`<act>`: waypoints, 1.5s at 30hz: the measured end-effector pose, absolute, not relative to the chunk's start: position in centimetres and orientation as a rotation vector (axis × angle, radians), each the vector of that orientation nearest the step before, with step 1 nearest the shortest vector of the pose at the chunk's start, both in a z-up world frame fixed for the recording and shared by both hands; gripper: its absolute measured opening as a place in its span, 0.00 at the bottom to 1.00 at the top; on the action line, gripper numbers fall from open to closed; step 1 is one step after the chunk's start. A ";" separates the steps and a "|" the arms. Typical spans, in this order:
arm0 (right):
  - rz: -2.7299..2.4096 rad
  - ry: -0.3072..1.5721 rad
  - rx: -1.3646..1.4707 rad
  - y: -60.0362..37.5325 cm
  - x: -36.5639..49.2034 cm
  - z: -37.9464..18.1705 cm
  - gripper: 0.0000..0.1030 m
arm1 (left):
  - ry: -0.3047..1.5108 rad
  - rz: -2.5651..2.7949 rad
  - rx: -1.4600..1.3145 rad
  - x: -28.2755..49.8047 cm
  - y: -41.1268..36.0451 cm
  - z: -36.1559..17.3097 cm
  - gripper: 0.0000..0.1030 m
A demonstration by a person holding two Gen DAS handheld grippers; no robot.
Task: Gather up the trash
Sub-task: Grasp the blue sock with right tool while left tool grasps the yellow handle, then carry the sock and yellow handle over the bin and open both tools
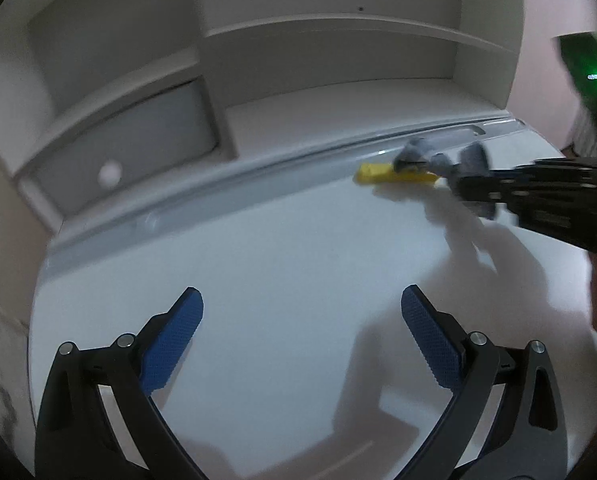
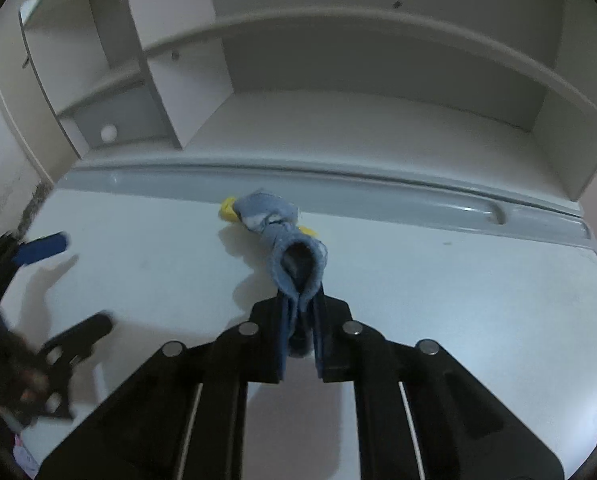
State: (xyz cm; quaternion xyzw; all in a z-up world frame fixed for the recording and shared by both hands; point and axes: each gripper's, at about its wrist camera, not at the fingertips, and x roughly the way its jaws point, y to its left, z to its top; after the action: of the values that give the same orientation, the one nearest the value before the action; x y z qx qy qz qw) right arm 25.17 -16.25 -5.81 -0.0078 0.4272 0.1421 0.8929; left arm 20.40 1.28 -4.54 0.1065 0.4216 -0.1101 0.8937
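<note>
At the far left stands a white shelf unit [image 1: 218,80] with a small grey drawer [image 1: 138,148] and its round knob; it is only the background, nothing on it looks like trash. In front of it lies the pale counter [image 1: 278,280], and the left gripper [image 1: 301,334] hovers over its bare middle with the jaws wide apart and nothing between them. I think it waits there so that it is free to help or to take the next piece.

More to the right, close to the grey groove [image 2: 338,192] at the back edge of the counter, is the trash: a crumpled blue cloth [image 2: 282,232] with something yellow [image 2: 228,210] under its far end. The right gripper [image 2: 300,320] has its jaws closed on the near end of the cloth, which is bunched into a fold between them. The far end seems to rest on the yellow piece. I cannot tell whether the yellow piece is caught in the cloth or only lies below it.
</note>
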 end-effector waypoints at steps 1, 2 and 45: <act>0.301 0.877 -0.003 -17.1 24.6 -5.4 0.10 | 0.873 -0.248 0.236 20.9 0.7 -4.5 0.94; 0.306 0.877 0.008 -17.9 24.1 -5.1 0.10 | 0.857 -0.258 0.257 21.7 0.0 -4.4 0.94; -0.089 0.815 0.305 -44.1 -0.6 -4.9 0.10 | 0.729 -0.586 0.397 11.2 -22.3 -0.8 0.12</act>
State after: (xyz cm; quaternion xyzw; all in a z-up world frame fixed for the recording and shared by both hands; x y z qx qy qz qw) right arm -0.65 -44.09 -4.89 0.1479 0.3944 -0.0431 0.9059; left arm 11.25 -22.30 -0.81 0.1902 0.3488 -0.2804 0.8738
